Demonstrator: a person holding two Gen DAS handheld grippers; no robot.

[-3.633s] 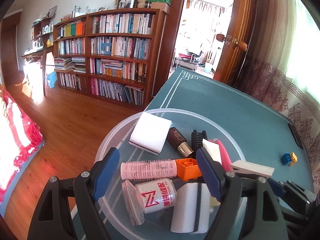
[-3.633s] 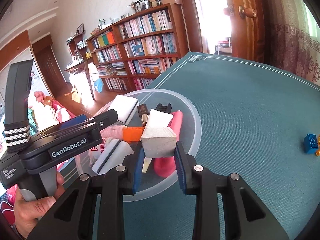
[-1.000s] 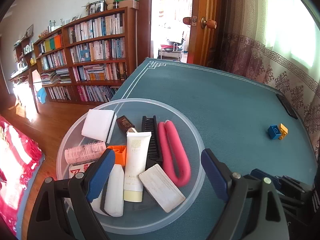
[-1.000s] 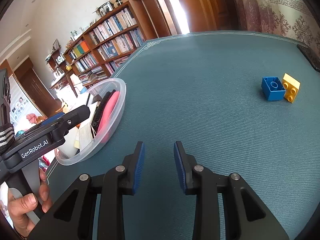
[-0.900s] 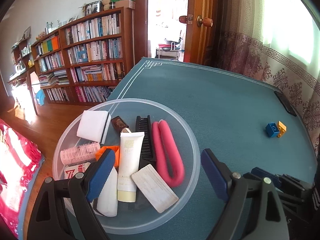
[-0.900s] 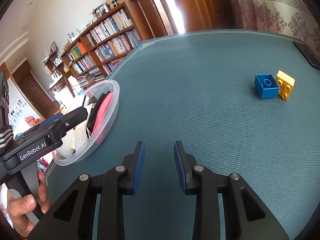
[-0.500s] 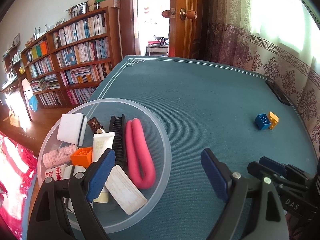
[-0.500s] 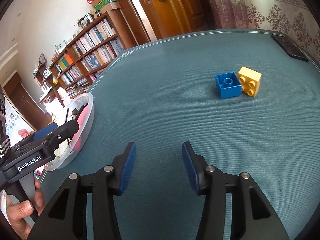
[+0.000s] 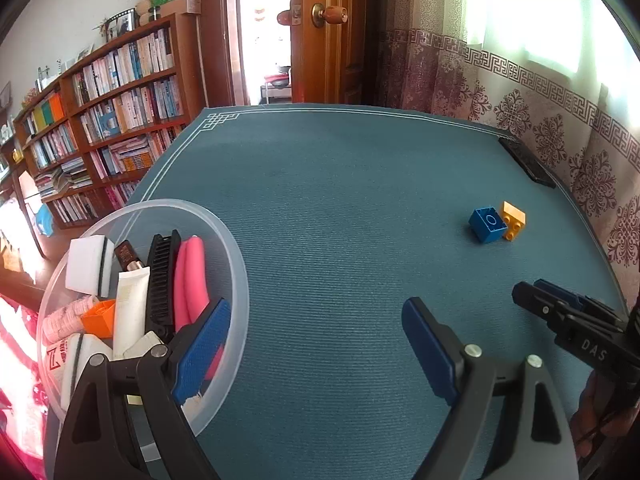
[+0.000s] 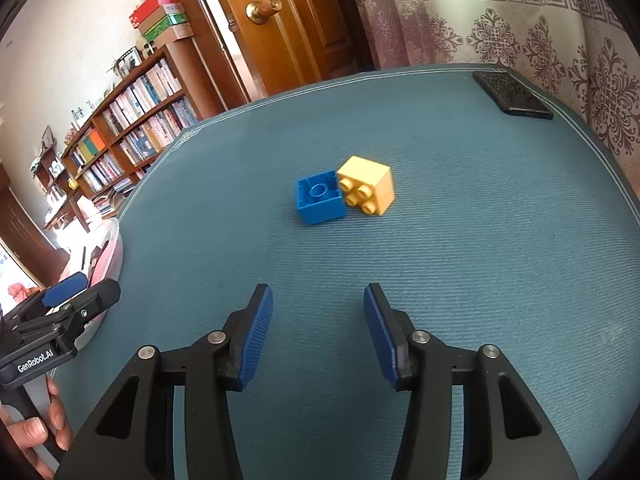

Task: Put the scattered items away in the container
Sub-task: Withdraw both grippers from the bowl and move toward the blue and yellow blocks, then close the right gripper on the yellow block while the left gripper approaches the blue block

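A blue brick [image 10: 320, 200] and a yellow brick [image 10: 370, 189] lie side by side, touching, on the teal table; the same blue brick [image 9: 487, 224] and yellow brick [image 9: 513, 219] sit far right in the left wrist view. My right gripper [image 10: 318, 336] is open and empty, a short way in front of the blue brick. The clear round container [image 9: 236, 280] at the left holds a pink curler, black comb, white tube, sponges, an orange brick and other items. My left gripper [image 9: 316, 356] is open and empty, its left finger over the container's rim.
A black phone [image 10: 512, 95] lies near the table's far right edge, by the patterned curtain. A bookshelf [image 9: 100, 128] and a wooden door [image 9: 328, 32] stand beyond the table. A hand [image 10: 36, 436] holds the left gripper's handle.
The right gripper dropped the pale block into the container, swung right toward the two bricks and opened wider. The left gripper turned right, off the container.
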